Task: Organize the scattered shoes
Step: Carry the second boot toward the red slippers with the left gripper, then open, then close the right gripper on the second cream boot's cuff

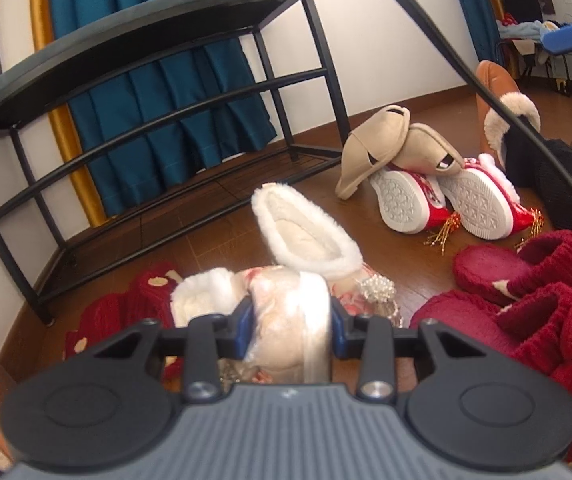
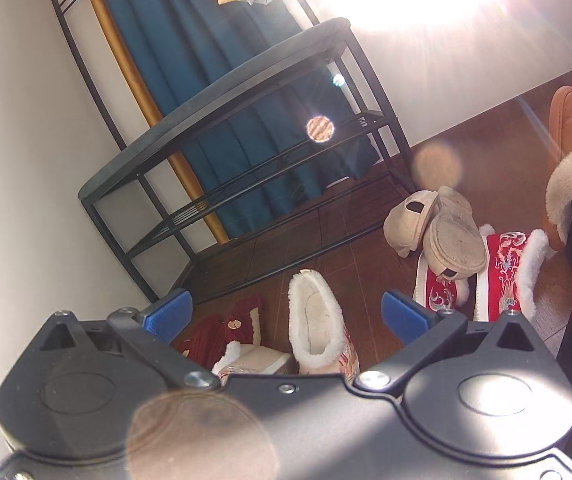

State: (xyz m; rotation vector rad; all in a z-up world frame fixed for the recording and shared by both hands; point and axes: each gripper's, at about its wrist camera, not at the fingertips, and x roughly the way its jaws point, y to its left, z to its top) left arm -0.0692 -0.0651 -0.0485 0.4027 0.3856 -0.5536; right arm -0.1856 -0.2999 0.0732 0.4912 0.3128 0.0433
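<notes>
On the floor in front of the black shoe rack (image 1: pixel 134 92), my left gripper (image 1: pixel 291 330) is clamped on one cream fur-lined shoe (image 1: pixel 286 312), its mate (image 1: pixel 306 232) lying just beyond. It looks light and soft, so I judge the firmer sole edge the better hold. My right gripper (image 2: pixel 286 312) hangs spread apart, holding nothing.

The left hand-held gripper (image 1: pixel 291 326) is clamped tight; the right hand-held gripper (image 2: pixel 286 314) (blue pads) gapes, appearing at two o'clock.
</notes>
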